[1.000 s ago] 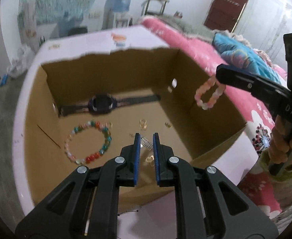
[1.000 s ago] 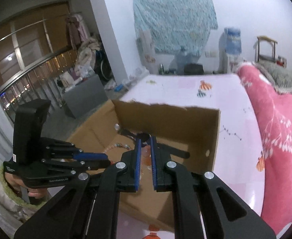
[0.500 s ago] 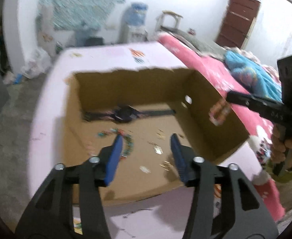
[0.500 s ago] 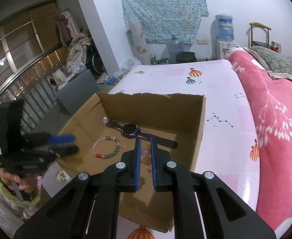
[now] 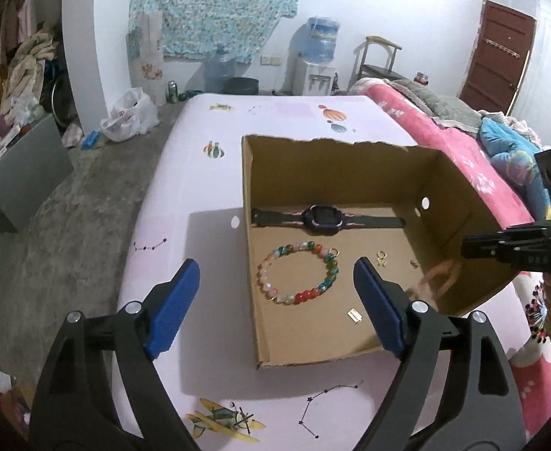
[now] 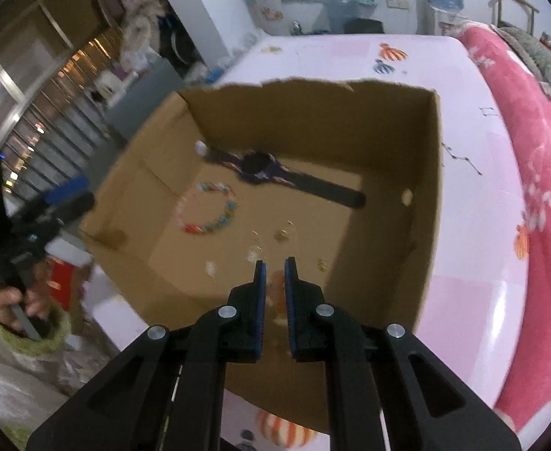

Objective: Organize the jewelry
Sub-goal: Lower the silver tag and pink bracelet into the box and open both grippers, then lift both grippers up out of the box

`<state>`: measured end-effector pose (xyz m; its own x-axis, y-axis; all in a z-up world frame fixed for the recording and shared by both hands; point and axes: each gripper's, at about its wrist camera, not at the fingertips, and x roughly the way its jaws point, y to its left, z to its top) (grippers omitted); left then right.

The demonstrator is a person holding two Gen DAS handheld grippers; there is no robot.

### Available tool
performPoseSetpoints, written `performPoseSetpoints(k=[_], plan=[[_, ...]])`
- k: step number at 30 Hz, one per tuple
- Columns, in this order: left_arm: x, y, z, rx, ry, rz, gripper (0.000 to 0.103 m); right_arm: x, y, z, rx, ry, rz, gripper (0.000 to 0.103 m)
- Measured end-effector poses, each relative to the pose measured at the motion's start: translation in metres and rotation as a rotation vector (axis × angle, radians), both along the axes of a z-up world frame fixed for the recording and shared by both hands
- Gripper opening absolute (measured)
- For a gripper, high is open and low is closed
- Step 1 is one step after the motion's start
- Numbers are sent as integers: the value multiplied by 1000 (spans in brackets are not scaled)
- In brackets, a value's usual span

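A brown cardboard box [image 5: 444,188] sits on a pale pink sheet [image 5: 185,195] printed with balloons and constellations. Inside lie a black watch [image 5: 322,218] and a bracelet [image 5: 300,276] of red, green, white and orange beads. Beside it, a pink floral blanket [image 6: 538,173].

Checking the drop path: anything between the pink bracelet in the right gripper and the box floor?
Nothing visible. The right gripper holds the pink bracelet inside the cardboard box; bare floor lies below it, small charms nearby.
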<state>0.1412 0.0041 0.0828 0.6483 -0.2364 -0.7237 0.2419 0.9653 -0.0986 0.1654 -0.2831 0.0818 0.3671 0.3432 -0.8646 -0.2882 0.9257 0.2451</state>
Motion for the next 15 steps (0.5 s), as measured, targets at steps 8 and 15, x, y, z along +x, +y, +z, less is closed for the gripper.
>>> performPoseSetpoints(k=[8, 15], plan=[[3, -1, -14, -9, 58, 1, 82, -21, -26, 28, -15, -103, -108, 11], [9, -13, -24, -12, 123, -7, 84, -29, -53, 27, 1, -146, -257, 51]])
